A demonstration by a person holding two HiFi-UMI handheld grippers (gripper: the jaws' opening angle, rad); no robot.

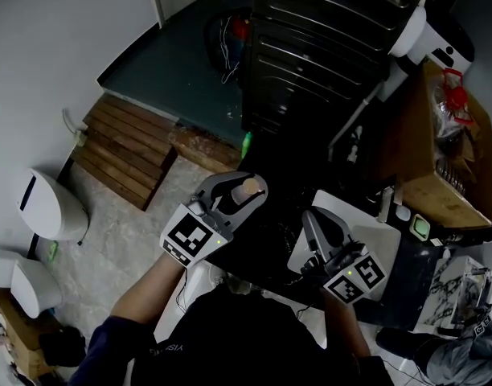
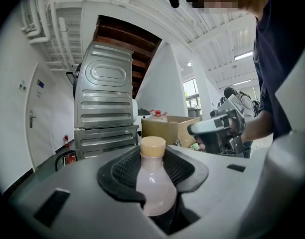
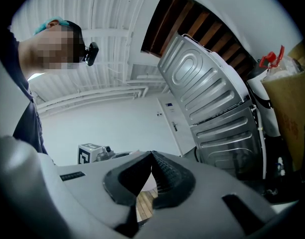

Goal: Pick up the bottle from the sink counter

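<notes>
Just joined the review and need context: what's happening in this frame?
A person is working two handheld grippers. The left tongs are closed on a small bottle with a tan cap and pale pinkish contents, and hold it upright by the body below the neck. The right tongs are shut and empty, off to the side. The bottle is in hand, and the surface it came from isn't clear in these views.
</notes>
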